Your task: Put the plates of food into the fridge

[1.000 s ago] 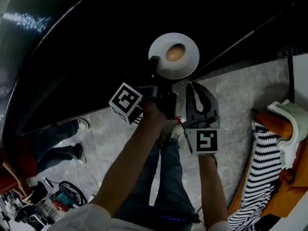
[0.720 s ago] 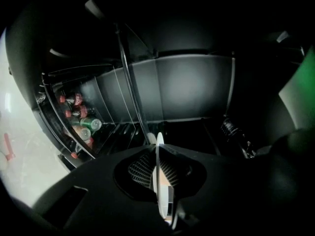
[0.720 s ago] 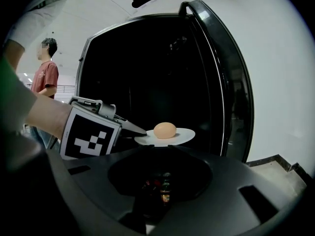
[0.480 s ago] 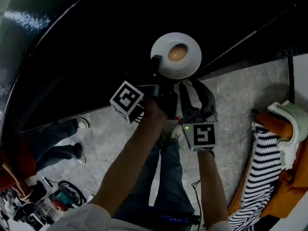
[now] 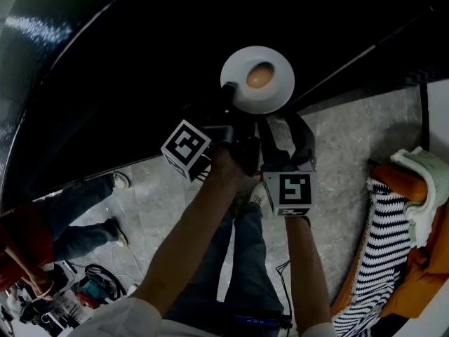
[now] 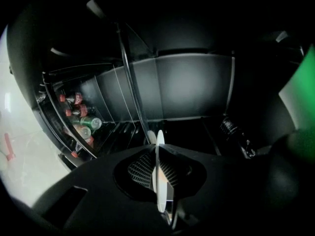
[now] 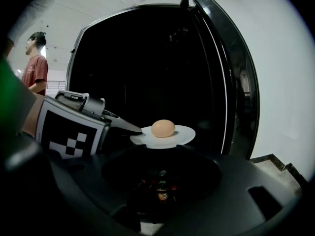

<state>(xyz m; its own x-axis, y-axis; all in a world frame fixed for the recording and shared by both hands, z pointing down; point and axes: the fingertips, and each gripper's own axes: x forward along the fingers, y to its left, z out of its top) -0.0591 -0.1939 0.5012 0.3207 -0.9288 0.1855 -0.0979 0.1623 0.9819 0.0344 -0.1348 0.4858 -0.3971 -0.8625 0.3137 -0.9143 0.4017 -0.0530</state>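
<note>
A white plate (image 5: 257,79) carrying one tan, egg-shaped piece of food (image 5: 259,76) hangs in front of the dark open fridge (image 5: 210,27). My left gripper (image 5: 227,93) is shut on the plate's left rim. In the left gripper view the plate (image 6: 159,181) stands edge-on between the jaws of the left gripper (image 6: 158,168). My right gripper (image 5: 283,123) sits just below the plate's near rim, its jaws opening with nothing between them. From the right gripper view the plate (image 7: 163,135) floats just beyond the right gripper (image 7: 160,159).
The fridge door rack holds several bottles and cans (image 6: 78,117). A person in a red shirt (image 7: 35,65) stands at the left. Folded clothes (image 5: 403,223) lie at the right over the grey floor (image 5: 351,160); another person's legs (image 5: 77,216) and tools (image 5: 77,286) are at the left.
The right gripper's jaws have spread from shut to wide, and it has shifted slightly left and up toward the plate. The plate and left gripper have barely moved.
</note>
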